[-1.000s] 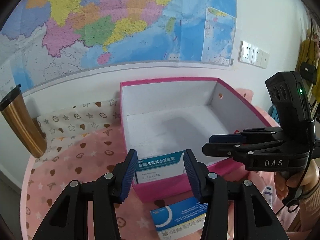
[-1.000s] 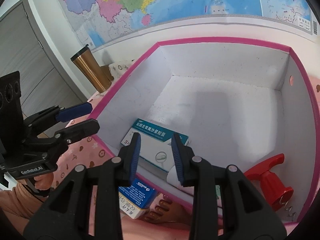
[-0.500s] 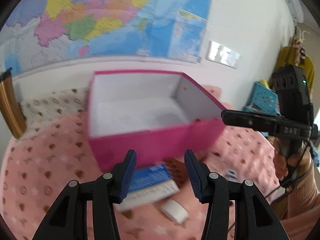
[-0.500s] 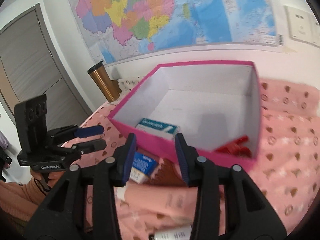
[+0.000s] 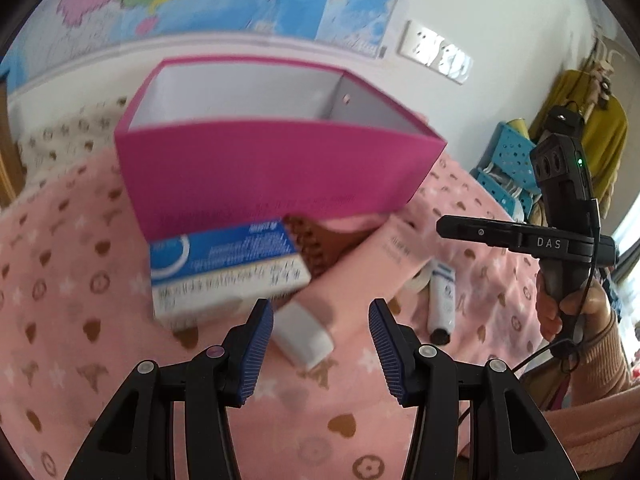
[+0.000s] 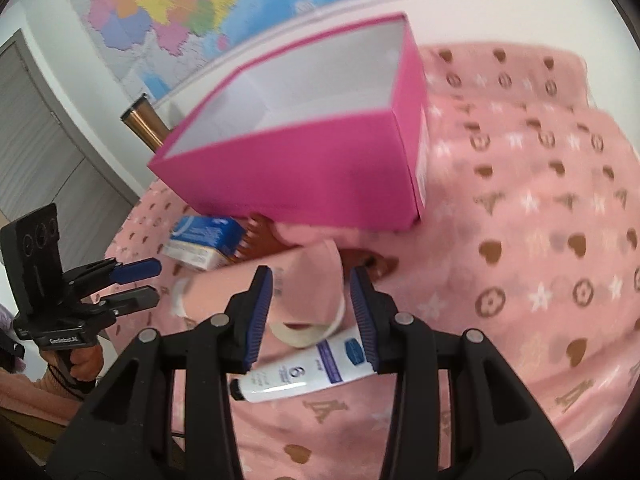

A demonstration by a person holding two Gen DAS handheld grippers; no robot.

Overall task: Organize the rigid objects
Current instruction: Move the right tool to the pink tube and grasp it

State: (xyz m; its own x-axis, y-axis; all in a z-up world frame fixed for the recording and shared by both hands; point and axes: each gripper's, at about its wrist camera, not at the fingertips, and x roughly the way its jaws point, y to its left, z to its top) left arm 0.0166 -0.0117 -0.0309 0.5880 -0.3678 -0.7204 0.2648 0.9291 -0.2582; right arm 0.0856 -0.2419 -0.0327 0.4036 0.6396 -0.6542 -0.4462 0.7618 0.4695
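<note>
1. My left tongs [image 5: 320, 336] stand released, nothing between the blue pads; they hover in front of the pink box [image 5: 276, 176], over the white cap of the pink tube [image 5: 360, 268].
2. My right tongs [image 6: 312, 304] have just been opening. The pink tube's flat end and a roll of white tape [image 6: 308, 326] show between the pads, but nothing is pinched, so they are released too.
3. Counting what lies loose in front of the pink box: one blue-and-white carton [image 5: 224, 268], one brown comb [image 5: 320, 246], one pink tube, one small white tube [image 6: 304, 372], one roll of tape. That makes five.
4. The carton sits against the box's front wall, the comb just beside it, partly under the pink tube. The white tube lies nearest me, furthest from the box.
5. One box, open-topped; its contents are hidden from both views.
6. Behind the box I see one bronze tumbler [image 6: 146, 126] and one wall map [image 6: 192, 8]. Everything rests on one pink patterned blanket [image 6: 540, 240].
</note>
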